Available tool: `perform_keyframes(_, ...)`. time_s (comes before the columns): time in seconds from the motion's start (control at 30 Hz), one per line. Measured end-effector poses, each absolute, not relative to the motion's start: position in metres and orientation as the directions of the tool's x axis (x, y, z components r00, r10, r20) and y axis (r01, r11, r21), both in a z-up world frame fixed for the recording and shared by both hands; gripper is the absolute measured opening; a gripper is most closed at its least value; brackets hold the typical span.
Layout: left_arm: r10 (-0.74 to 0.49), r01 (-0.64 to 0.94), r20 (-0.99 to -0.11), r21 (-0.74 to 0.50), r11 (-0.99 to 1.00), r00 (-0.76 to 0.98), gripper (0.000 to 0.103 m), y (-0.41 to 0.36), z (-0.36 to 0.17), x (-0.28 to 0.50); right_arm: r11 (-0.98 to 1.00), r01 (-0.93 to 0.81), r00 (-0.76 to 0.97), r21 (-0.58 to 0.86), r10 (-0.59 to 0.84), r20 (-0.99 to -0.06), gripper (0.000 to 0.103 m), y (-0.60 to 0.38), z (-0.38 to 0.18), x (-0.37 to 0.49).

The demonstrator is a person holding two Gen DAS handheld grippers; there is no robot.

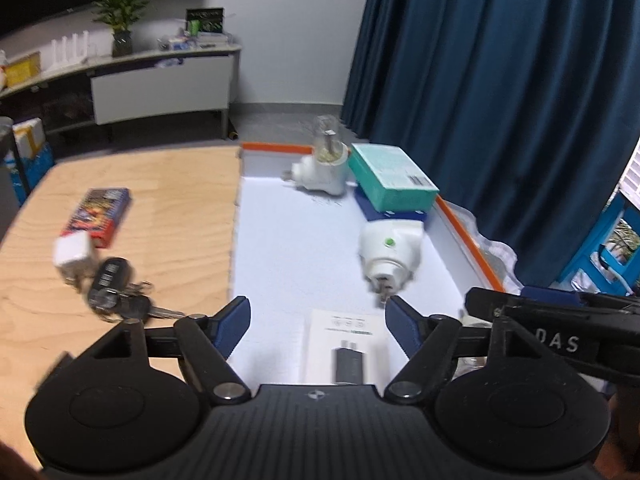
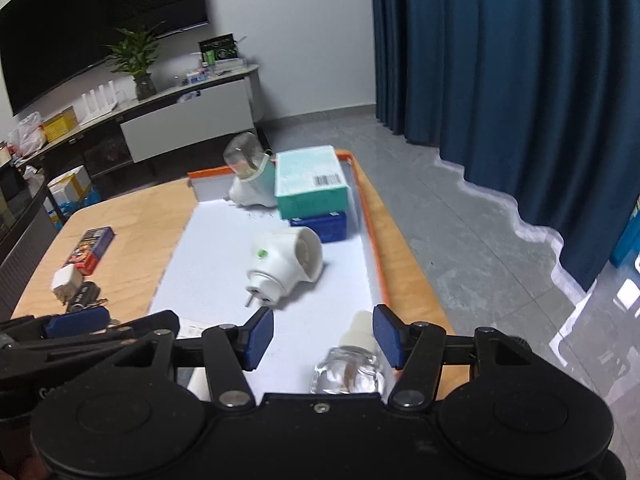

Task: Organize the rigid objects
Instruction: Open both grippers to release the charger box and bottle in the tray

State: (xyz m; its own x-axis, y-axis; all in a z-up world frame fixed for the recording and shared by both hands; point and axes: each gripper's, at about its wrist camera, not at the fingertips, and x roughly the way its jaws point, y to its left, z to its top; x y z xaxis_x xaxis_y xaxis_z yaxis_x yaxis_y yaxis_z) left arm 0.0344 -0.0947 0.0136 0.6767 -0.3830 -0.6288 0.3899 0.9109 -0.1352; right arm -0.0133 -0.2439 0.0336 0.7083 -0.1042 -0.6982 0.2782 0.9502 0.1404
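Note:
A white tray with an orange rim (image 1: 468,232) (image 2: 370,216) lies on the wooden table (image 1: 168,216). In it: a white plug-in device with a green dot (image 1: 390,254) (image 2: 286,264), another with a clear bottle (image 1: 324,166) (image 2: 248,176), a teal box (image 1: 390,174) (image 2: 310,182) on a blue box (image 2: 322,226), a white charger box (image 1: 346,344), and a clear bottle (image 2: 354,364). My left gripper (image 1: 318,326) is open above the charger box. My right gripper (image 2: 324,336) is open over the clear bottle.
On the table left of the tray lie a colourful card box (image 1: 98,216) (image 2: 91,249), a white charger cube (image 1: 74,254) (image 2: 66,282) and car keys (image 1: 116,292) (image 2: 84,296). A sideboard with a plant (image 1: 120,12) stands behind; a blue curtain (image 1: 500,80) hangs at the right.

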Motion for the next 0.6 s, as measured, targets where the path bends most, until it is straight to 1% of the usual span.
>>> perform_keyframes(0.07,-0.364,0.376,-0.619,-0.118,0.919,0.696,0.08,-0.085,0.018,0.033,0.955,0.262,0.716,0.141,-0.094,-0.692,0.068,-0.237,0.038,-0.013)
perform_keyframes(0.17,-0.333,0.351,-0.615,-0.097,0.931,0.715,0.081,-0.067,0.021,0.032,0.962,0.234,0.723,0.144,-0.073,-0.687,0.072,-0.227,0.042,-0.011)
perform_keyframes(0.5,-0.254,0.29,-0.62,-0.045,0.956,0.743,0.081,-0.017,0.018,0.029,0.981,0.12,0.725,0.15,0.017,-0.689,0.072,-0.183,0.048,-0.005)
perform_keyframes(0.6,-0.24,0.285,-0.623,-0.028,0.958,0.744,0.085,0.002,0.009,0.03,0.984,0.092,0.723,0.152,0.039,-0.69,0.072,-0.173,0.049,-0.005)
